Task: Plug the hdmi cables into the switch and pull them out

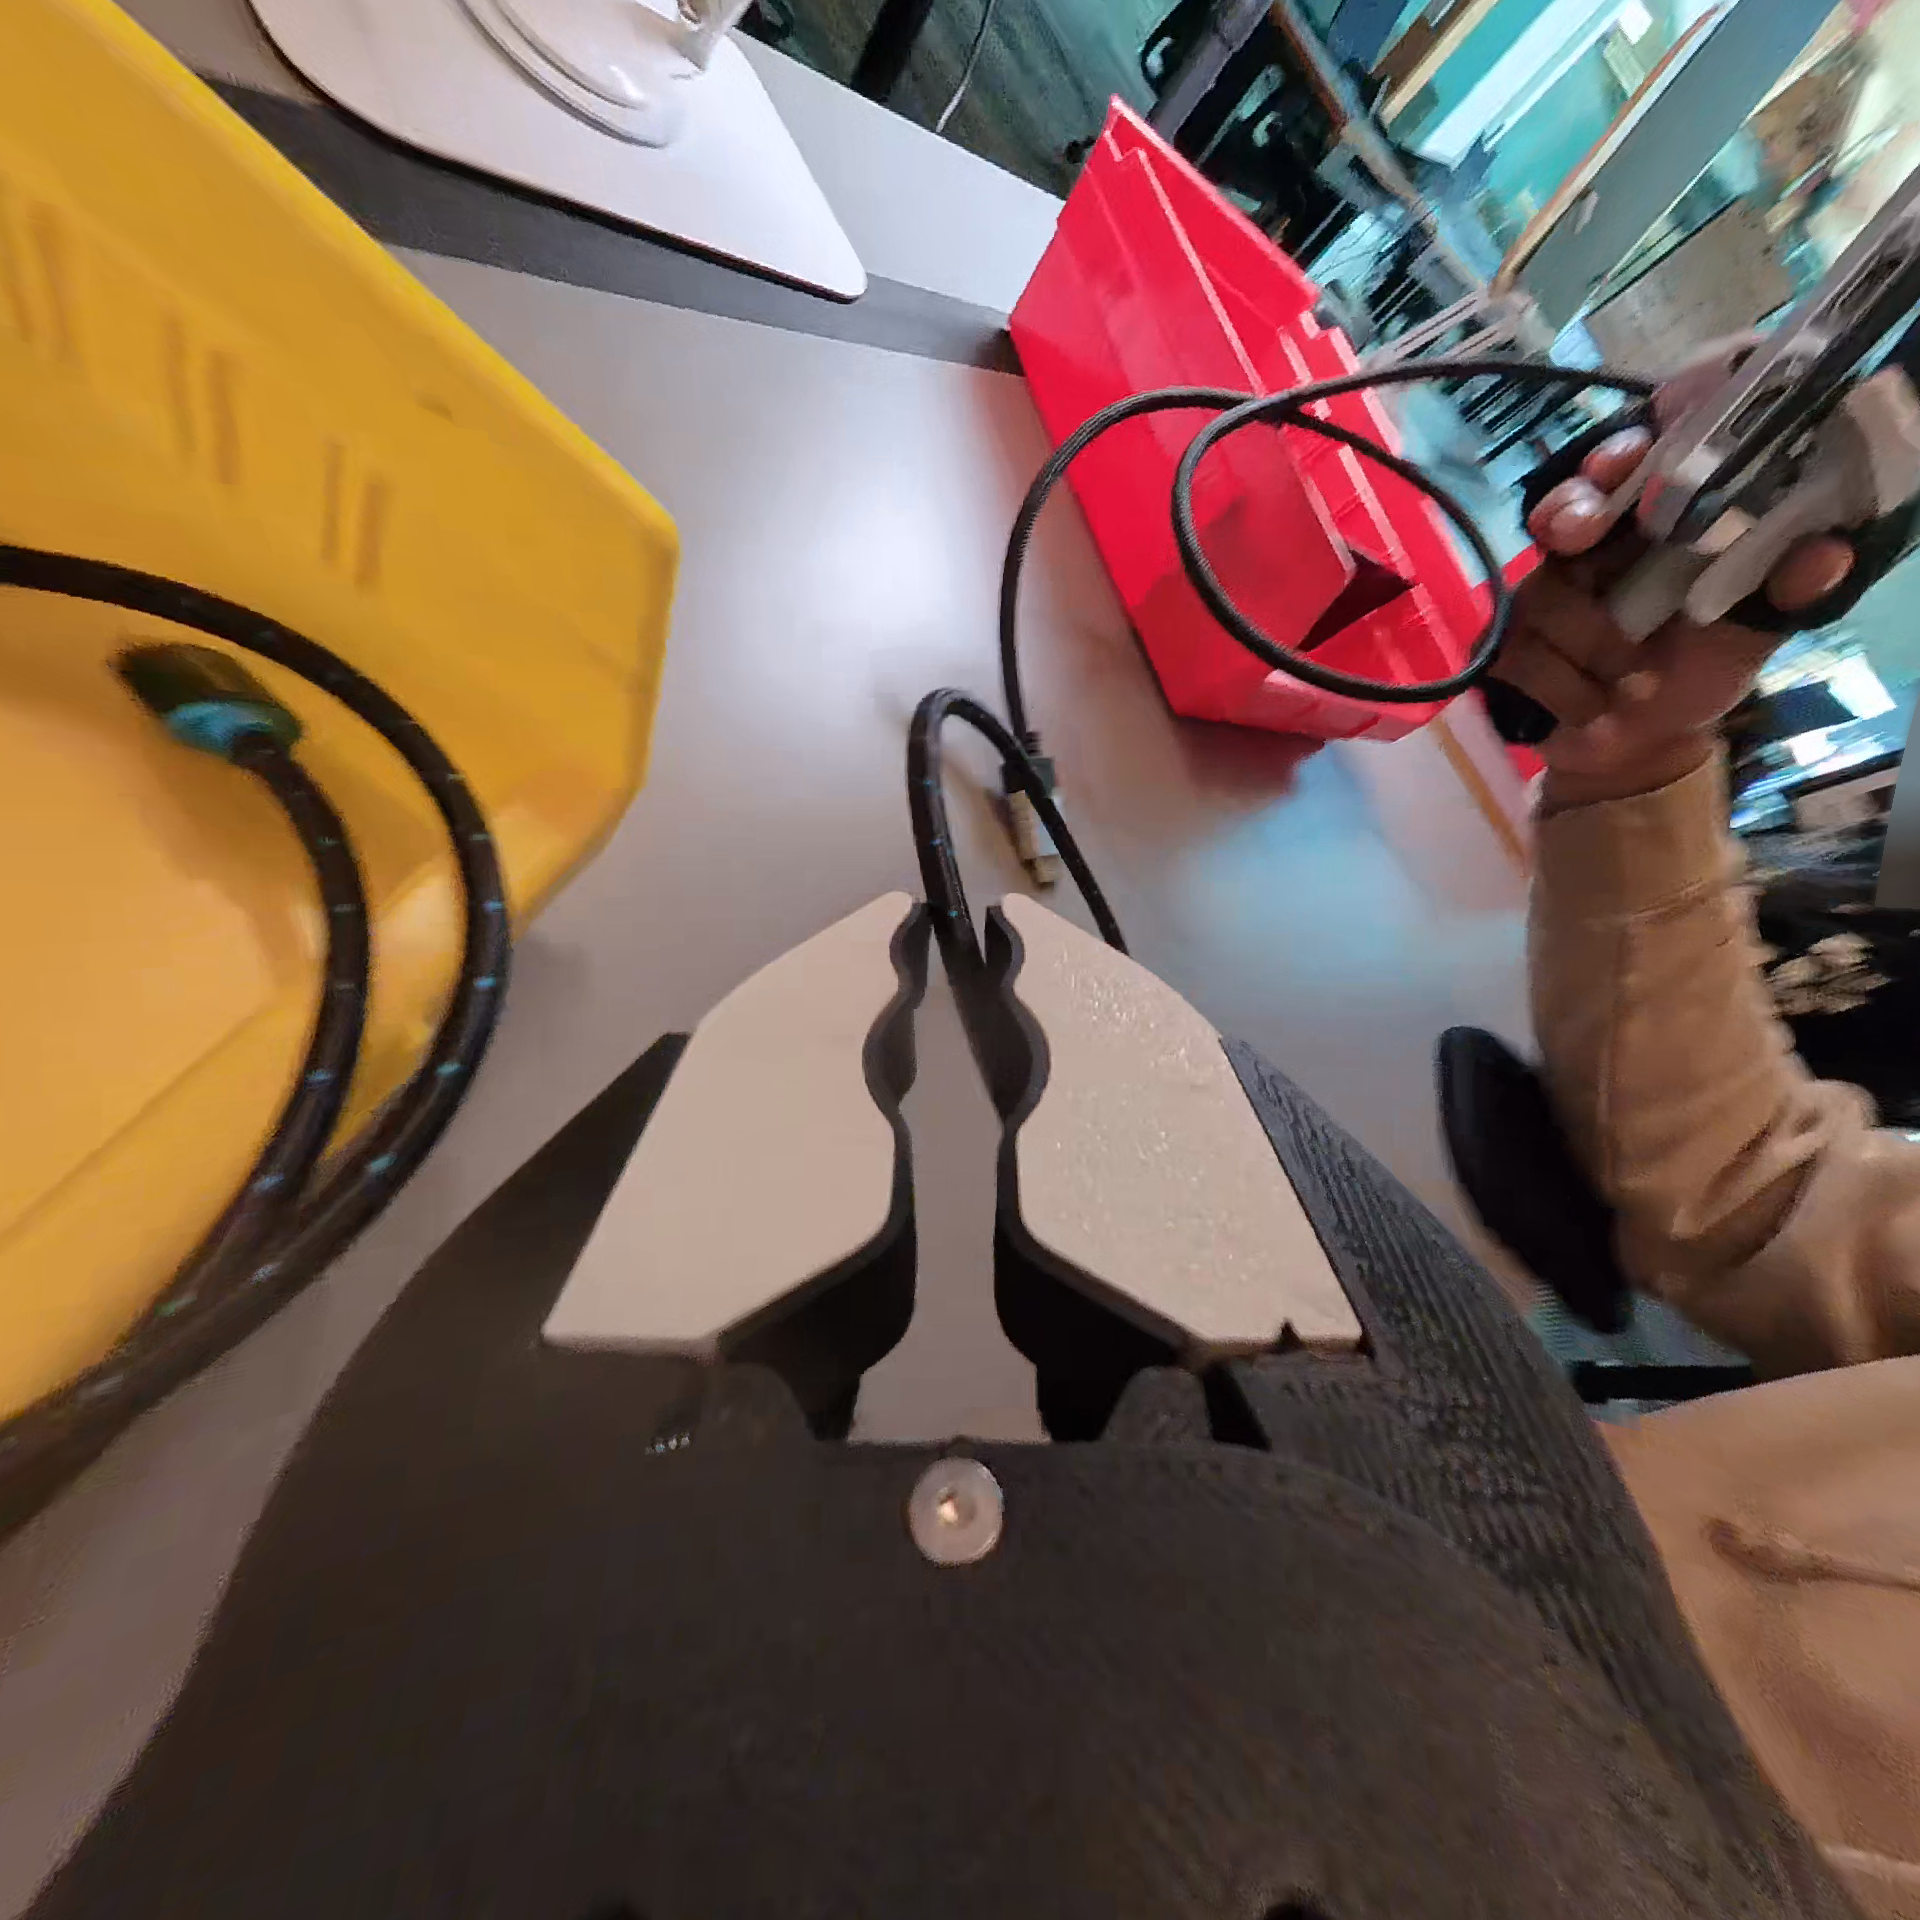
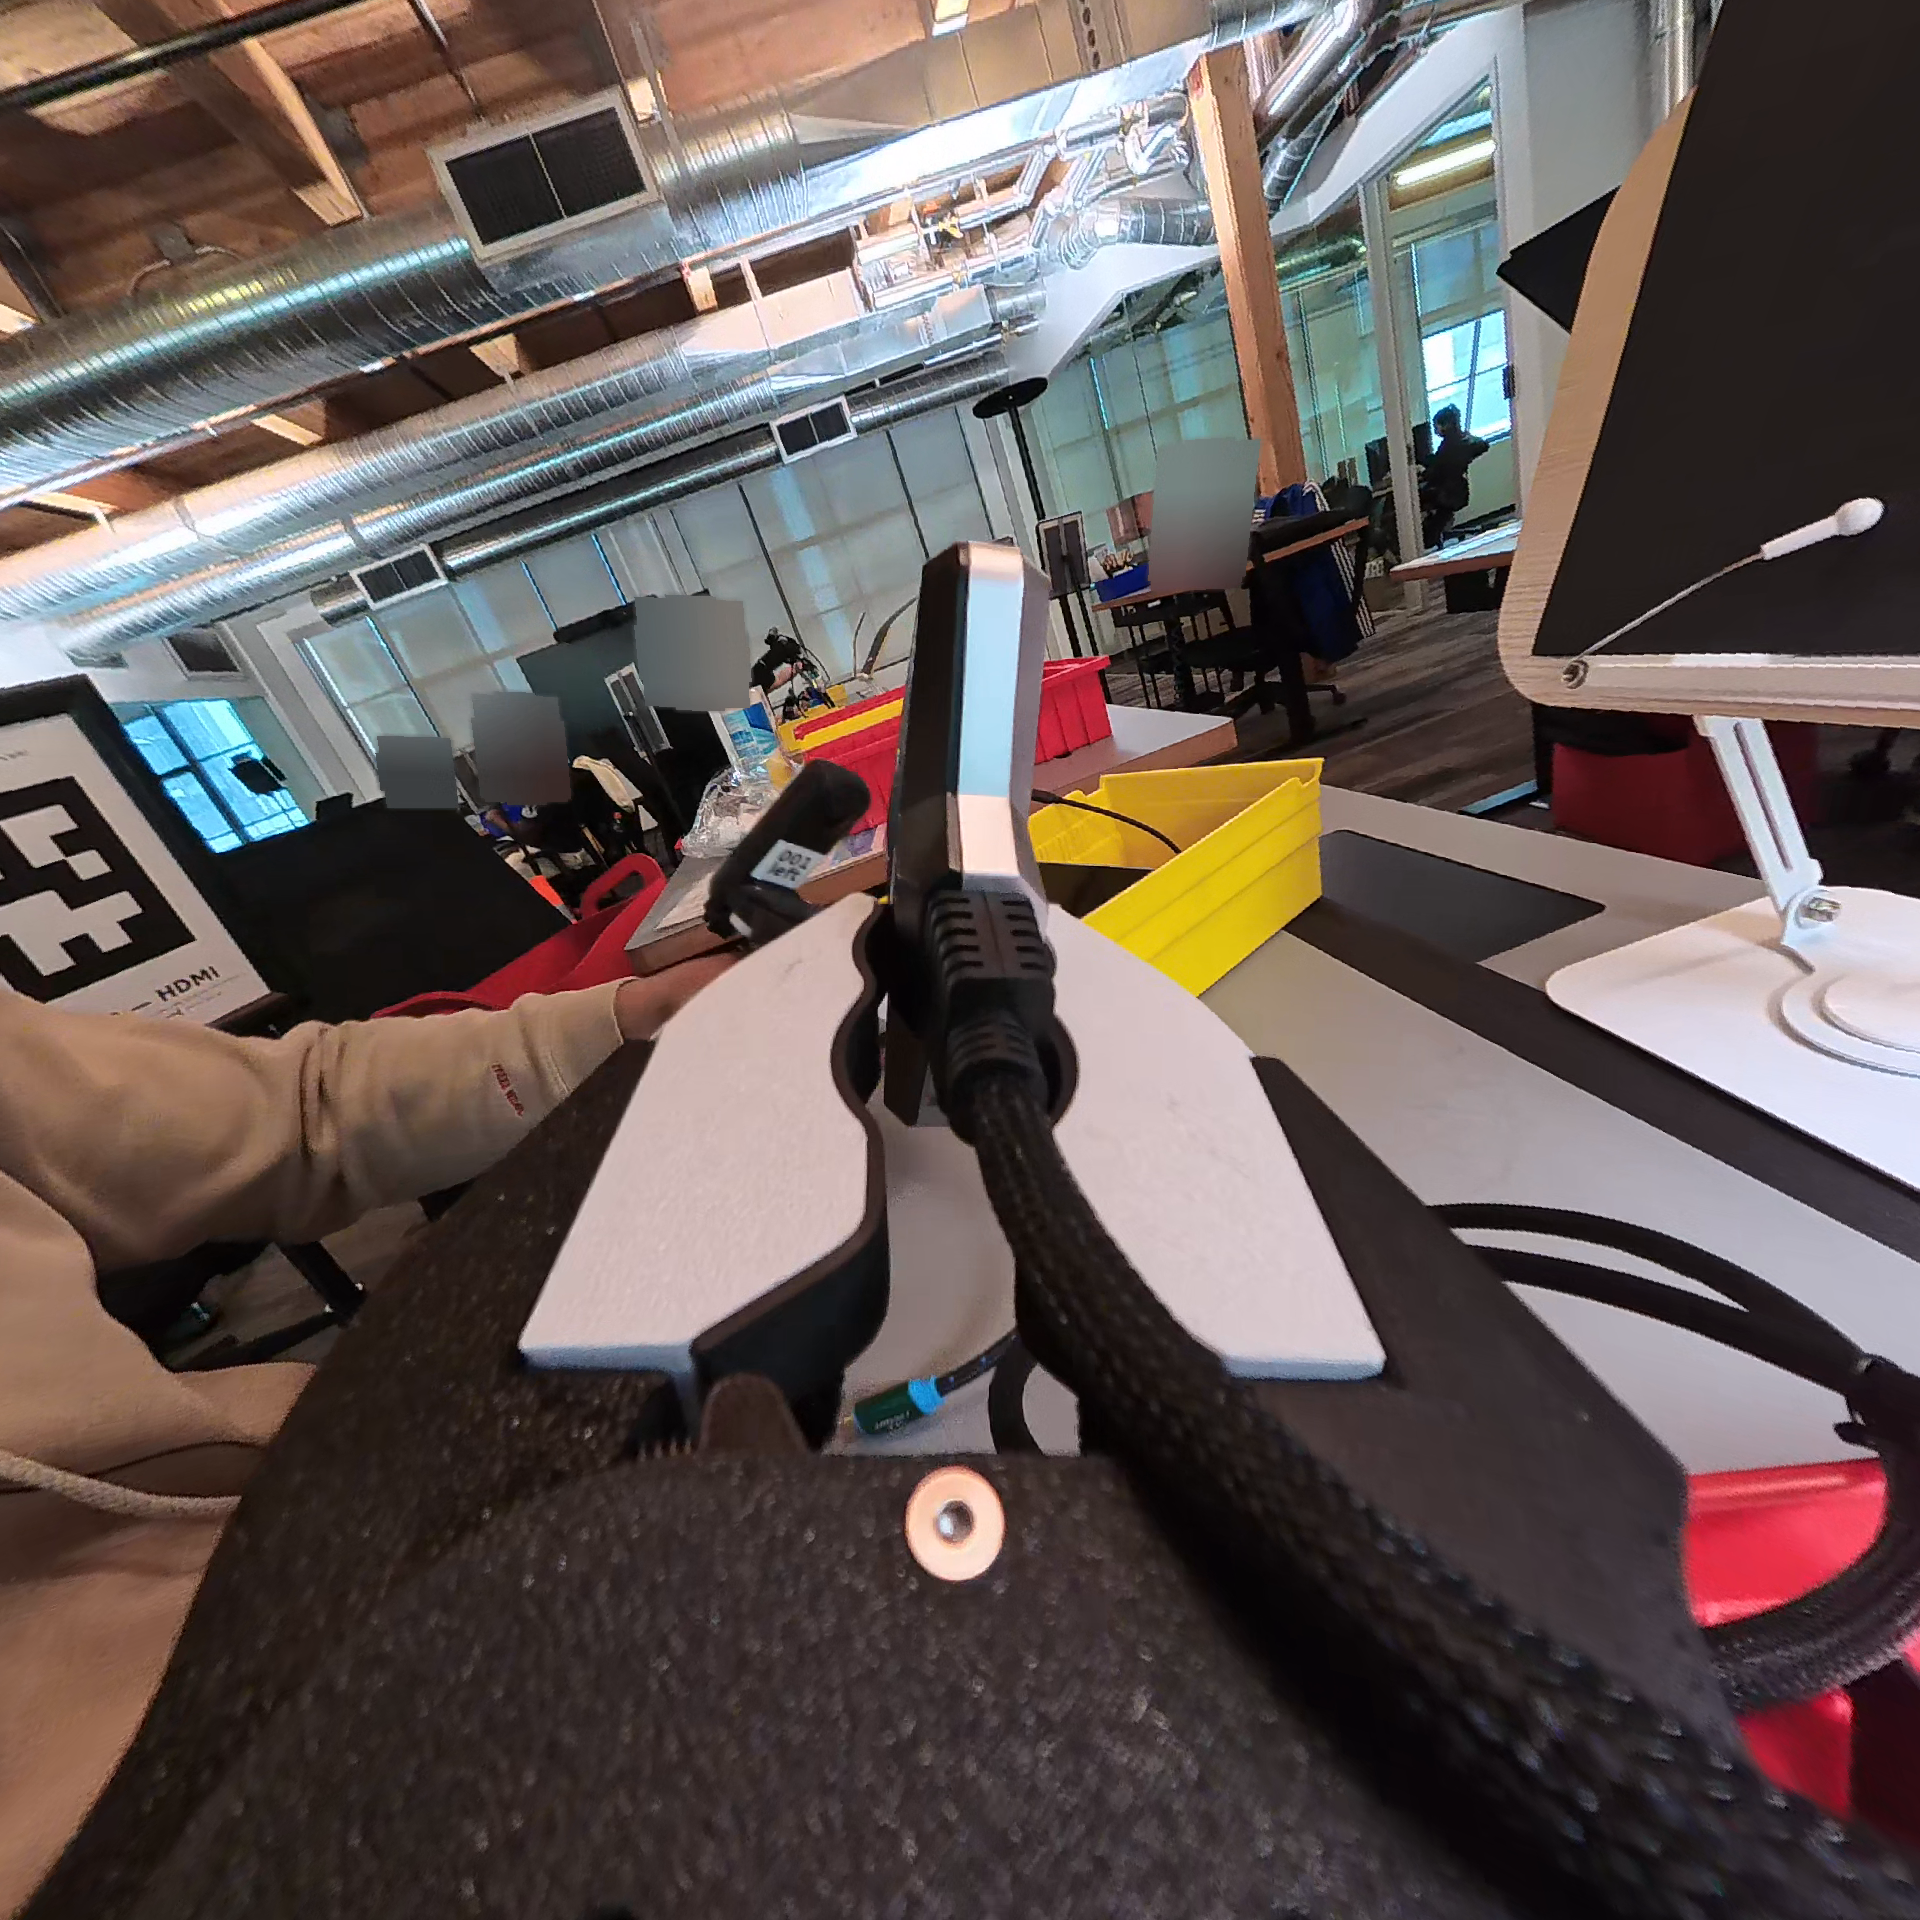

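In the left wrist view my left gripper (image 1: 956,925) is shut on a black braided HDMI cable (image 1: 925,748) with blue flecks, just above the grey table (image 1: 810,540). A second black cable (image 1: 1195,540) loops from the person's right hand (image 1: 1621,644) down to a metal plug (image 1: 1029,821) lying on the table. In the right wrist view my right gripper (image 2: 961,925) is shut on the black and silver HDMI switch (image 2: 966,717), held upright in the air. The switch's thick braided cable (image 2: 1049,1195) trails back over the gripper. A green-blue plug (image 2: 899,1403) shows below, between the jaws.
A yellow bin (image 1: 312,436) at the left holds a coiled cable and a plug (image 1: 197,696); it also shows in the right wrist view (image 2: 1205,873). A red bin (image 1: 1174,416) lies at the far right of the table. A white stand base (image 2: 1766,997) carries a screen. One gripper's finger ends stand about 25 centimeters off the other's.
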Motion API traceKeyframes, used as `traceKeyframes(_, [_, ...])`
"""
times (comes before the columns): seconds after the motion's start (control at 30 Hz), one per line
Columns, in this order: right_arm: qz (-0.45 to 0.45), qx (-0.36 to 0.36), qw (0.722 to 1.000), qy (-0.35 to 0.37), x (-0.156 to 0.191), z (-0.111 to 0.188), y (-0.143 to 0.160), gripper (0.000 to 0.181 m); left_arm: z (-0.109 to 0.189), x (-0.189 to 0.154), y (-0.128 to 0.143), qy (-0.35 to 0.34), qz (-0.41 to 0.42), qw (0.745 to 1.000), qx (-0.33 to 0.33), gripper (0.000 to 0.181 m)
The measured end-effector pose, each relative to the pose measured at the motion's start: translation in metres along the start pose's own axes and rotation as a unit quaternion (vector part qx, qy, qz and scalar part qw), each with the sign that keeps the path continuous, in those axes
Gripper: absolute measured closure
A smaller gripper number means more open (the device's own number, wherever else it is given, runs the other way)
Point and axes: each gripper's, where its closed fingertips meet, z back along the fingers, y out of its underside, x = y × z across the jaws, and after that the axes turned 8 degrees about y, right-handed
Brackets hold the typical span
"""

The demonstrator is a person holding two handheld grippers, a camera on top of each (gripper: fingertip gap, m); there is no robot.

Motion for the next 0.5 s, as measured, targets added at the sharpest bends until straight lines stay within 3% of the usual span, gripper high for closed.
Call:
traceKeyframes(0.17, [0.001, 0.004, 1.0, 0.002, -0.002, -0.003, 0.003, 0.158, 0.031, 0.001, -0.002, -0.1, -0.187, 0.976, 0.053, 0.155])
traceKeyframes(0.3, [0.002, 0.006, 1.0, 0.0, 0.0, -0.005, 0.004, 0.158, 0.016, -0.033, 0.037, -0.029, -0.263, 0.951, 0.163, 0.154])
traceKeyframes(0.5, [0.003, 0.007, 1.0, -0.005, 0.004, -0.006, 0.006, 0.158, -0.025, -0.041, 0.118, 0.05, -0.318, 0.876, 0.359, 0.149])
